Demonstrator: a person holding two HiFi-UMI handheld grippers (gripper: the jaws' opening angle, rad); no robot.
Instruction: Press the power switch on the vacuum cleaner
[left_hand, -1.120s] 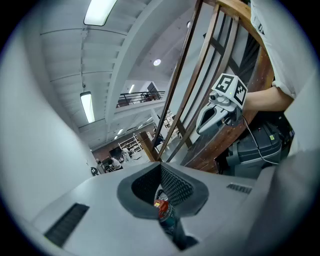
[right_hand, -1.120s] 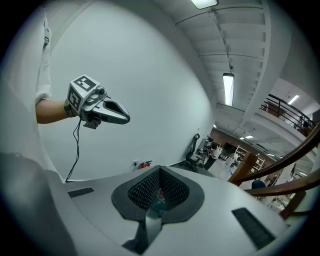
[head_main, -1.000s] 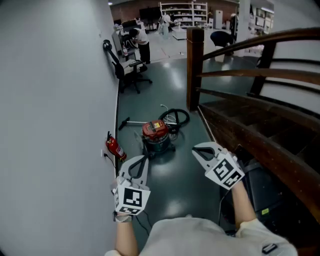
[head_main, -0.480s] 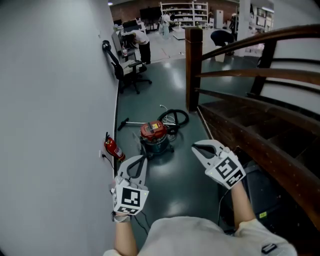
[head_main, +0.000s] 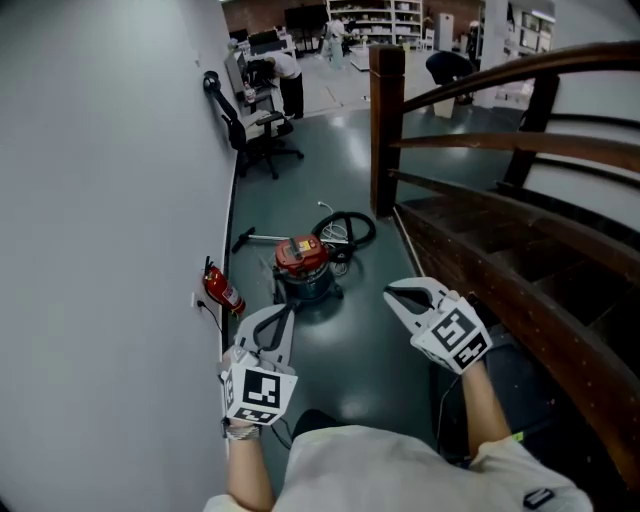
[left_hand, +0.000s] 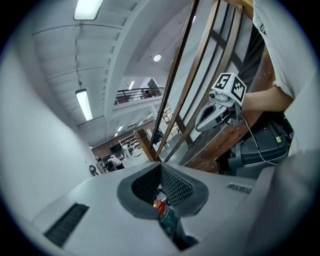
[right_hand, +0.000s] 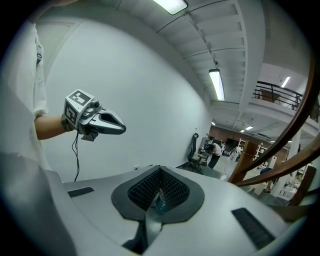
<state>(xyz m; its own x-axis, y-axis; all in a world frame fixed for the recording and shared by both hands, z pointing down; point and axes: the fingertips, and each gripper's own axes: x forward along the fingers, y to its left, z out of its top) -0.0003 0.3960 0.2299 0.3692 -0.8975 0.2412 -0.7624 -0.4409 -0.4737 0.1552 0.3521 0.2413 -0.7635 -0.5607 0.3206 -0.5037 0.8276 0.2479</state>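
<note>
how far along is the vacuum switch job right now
Nothing looks done yet. The vacuum cleaner sits on the floor ahead, untouched. In hand: the left gripper and right gripper are both shut and empty, well short of it, pointing its way. Left: reach the vacuum cleaner and press its power switch, too small to see here.

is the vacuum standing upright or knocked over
Upright. The vacuum cleaner sits with its red lid on top and the dark canister beneath it; its hose lies coiled behind it.
</note>
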